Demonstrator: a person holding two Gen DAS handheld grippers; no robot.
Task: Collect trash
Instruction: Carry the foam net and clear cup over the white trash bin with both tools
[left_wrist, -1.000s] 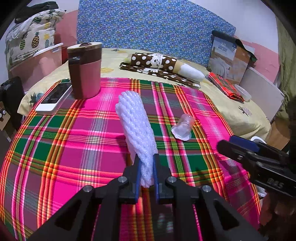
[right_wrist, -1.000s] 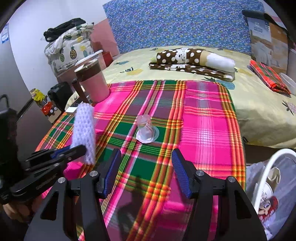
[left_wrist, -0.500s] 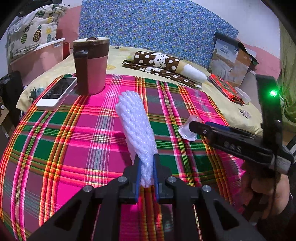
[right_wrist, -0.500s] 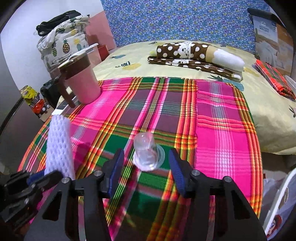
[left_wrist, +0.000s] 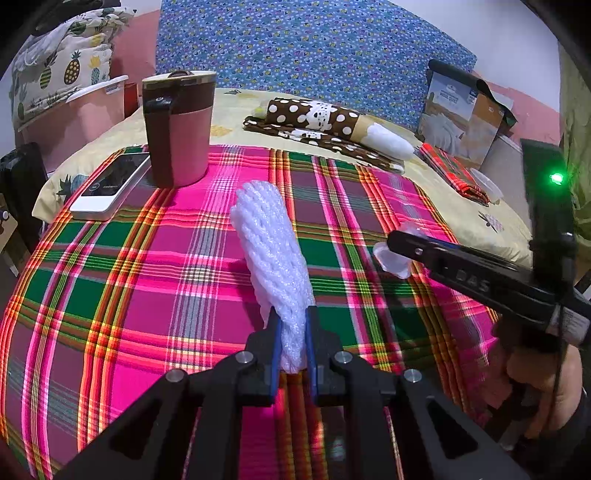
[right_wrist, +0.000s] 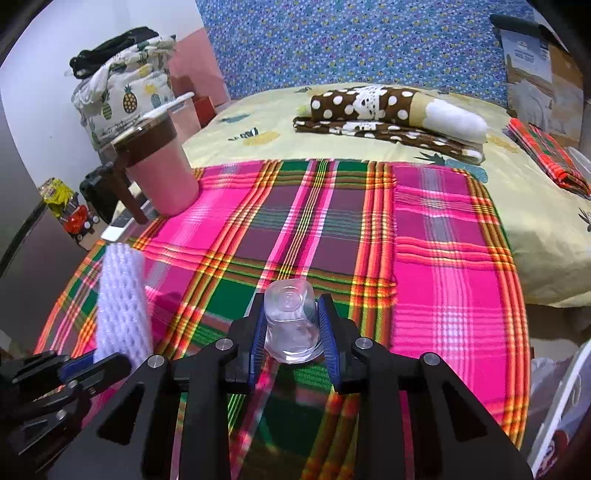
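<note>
My left gripper (left_wrist: 291, 325) is shut on a white foam net sleeve (left_wrist: 269, 251) that sticks up and forward over the plaid cloth (left_wrist: 147, 280). The sleeve also shows at the left of the right wrist view (right_wrist: 123, 302). My right gripper (right_wrist: 291, 314) is closed around a small clear plastic cup (right_wrist: 291, 325) lying upside down on the cloth, its blue pads (right_wrist: 258, 332) against the cup's sides. In the left wrist view the right gripper (left_wrist: 395, 243) shows at the right, with the cup (left_wrist: 391, 258) partly hidden behind it.
A pink and brown mug (left_wrist: 177, 125) and a white phone (left_wrist: 110, 184) stand at the cloth's far left. A rolled polka-dot cloth (left_wrist: 325, 118) lies on the yellow bed beyond. A white bin rim (right_wrist: 561, 398) shows at the right edge.
My right gripper moved forward to the clear cup and closed its pads on it. My left gripper still holds the foam sleeve in much the same place.
</note>
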